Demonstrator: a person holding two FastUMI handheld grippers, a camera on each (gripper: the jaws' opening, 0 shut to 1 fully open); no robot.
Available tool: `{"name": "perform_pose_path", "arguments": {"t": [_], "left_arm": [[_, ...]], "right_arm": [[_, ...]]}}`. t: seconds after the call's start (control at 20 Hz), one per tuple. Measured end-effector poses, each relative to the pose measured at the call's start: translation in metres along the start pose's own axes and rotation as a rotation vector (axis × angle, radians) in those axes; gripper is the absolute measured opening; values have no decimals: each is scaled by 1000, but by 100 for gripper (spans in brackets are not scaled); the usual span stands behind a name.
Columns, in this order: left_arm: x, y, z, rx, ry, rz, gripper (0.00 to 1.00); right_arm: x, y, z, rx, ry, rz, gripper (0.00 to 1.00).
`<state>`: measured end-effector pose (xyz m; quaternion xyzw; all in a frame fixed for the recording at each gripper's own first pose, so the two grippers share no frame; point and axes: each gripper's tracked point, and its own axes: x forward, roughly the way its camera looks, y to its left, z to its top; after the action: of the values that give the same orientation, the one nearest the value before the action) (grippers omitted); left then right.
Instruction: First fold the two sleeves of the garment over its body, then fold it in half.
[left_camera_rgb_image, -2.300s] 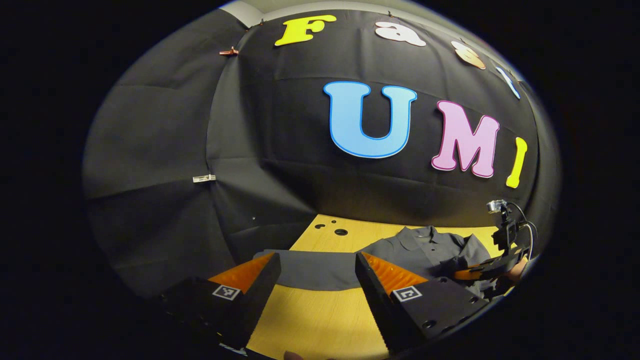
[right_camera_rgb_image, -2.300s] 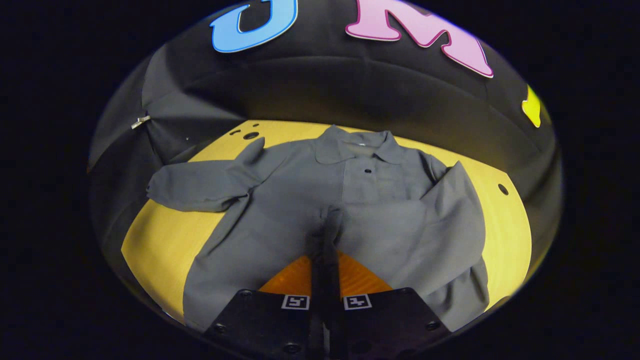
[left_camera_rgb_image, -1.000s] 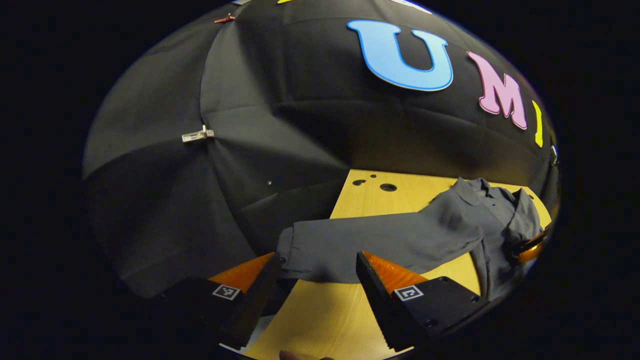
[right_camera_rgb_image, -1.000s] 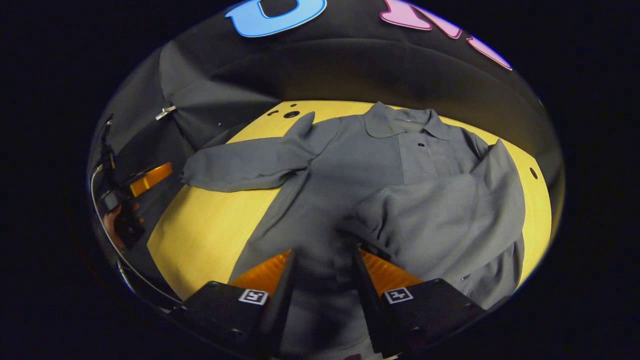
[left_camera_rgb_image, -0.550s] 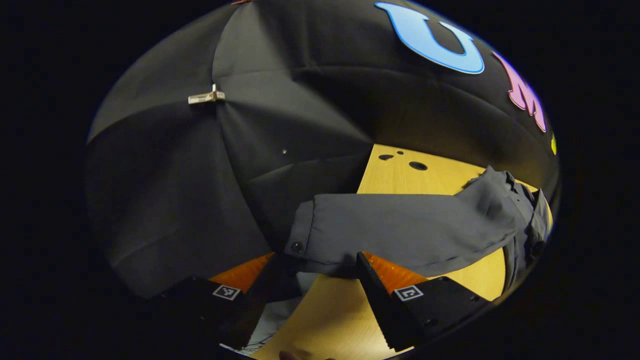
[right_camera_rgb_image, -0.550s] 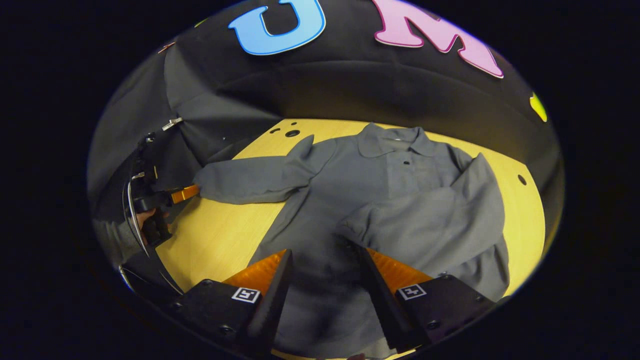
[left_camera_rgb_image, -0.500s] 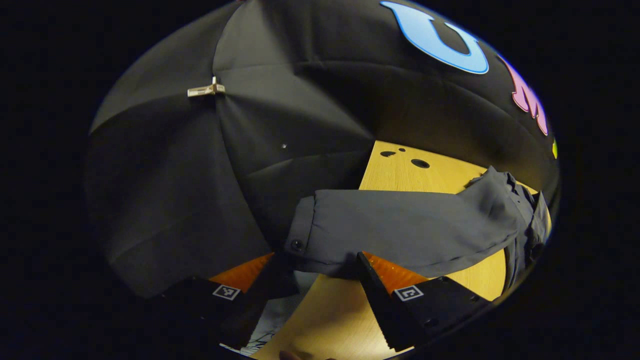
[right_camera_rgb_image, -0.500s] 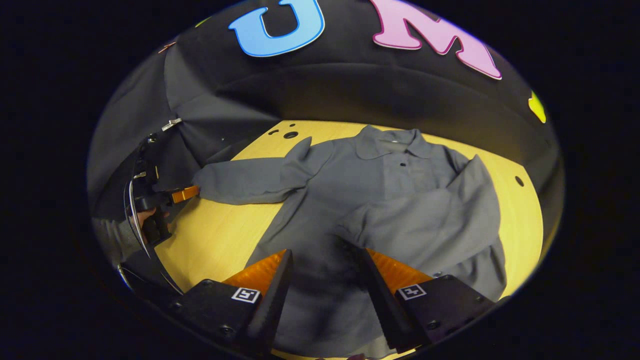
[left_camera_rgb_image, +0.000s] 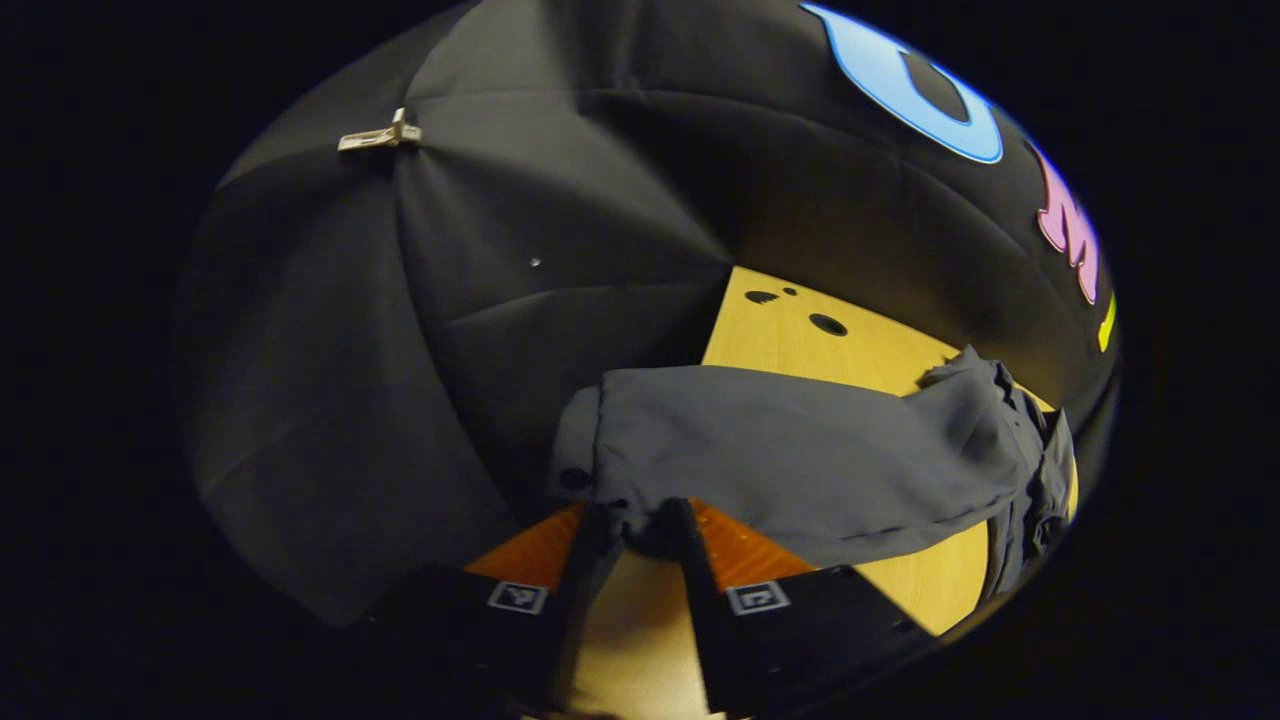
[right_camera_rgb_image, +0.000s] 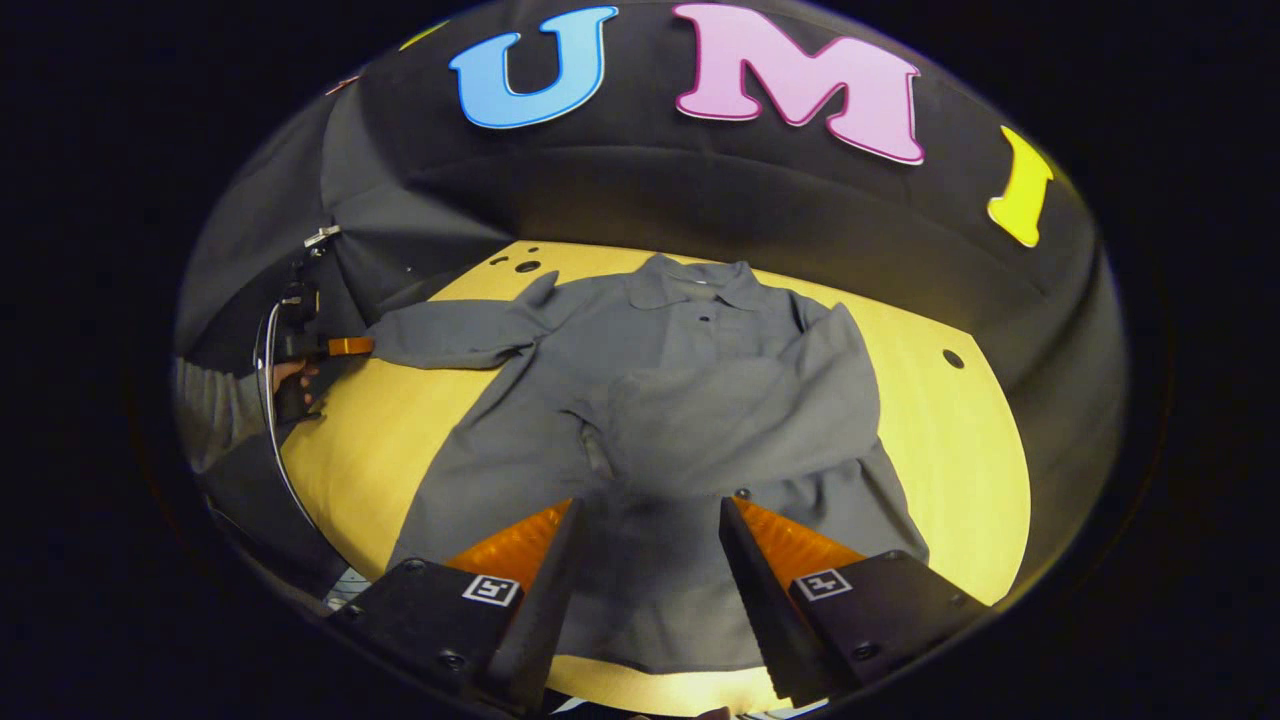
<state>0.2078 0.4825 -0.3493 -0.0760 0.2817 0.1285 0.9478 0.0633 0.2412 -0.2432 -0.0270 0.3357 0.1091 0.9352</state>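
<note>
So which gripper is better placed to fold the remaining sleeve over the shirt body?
Left. The left gripper is closing on the outstretched sleeve at its cuff, while the right gripper hangs open over the shirt, whose other sleeve already lies folded.

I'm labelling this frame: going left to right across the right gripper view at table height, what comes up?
Hand → left gripper → outstretched sleeve → shirt collar → table hole.
</note>
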Motion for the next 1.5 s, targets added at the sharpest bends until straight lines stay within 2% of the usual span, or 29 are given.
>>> {"name": "perform_pose_path", "arguments": {"t": [0.05, 0.15, 0.5, 0.65, 0.75, 0.95, 1.15, 1.5], "left_arm": [[0, 3, 4, 9, -12, 24, 32], [-10, -7, 20, -8, -74, -7, 6], [-49, -34, 57, 14, -190, -54, 5], [-71, -63, 73, 54, -242, -82, 5], [-102, -117, 91, 97, -292, -151, 5], [-137, -180, 111, 128, -359, -211, 5], [-169, -245, 129, 212, -414, -281, 5], [-221, -354, 134, 300, -460, -404, 5]], "right_arm": [[-3, -3, -5, 10, 5, -7, 84], [-9, -7, -13, 19, 9, -15, 84], [-22, -15, -12, 38, -22, -12, 83], [-28, -25, -5, 66, -40, -19, 82], [-34, -46, 6, 70, -78, -50, 83], [-37, -75, 13, 83, -108, -65, 82], [-41, -105, 14, 112, -126, -81, 82], [-53, -148, 3, 144, -138, -103, 82]]}}
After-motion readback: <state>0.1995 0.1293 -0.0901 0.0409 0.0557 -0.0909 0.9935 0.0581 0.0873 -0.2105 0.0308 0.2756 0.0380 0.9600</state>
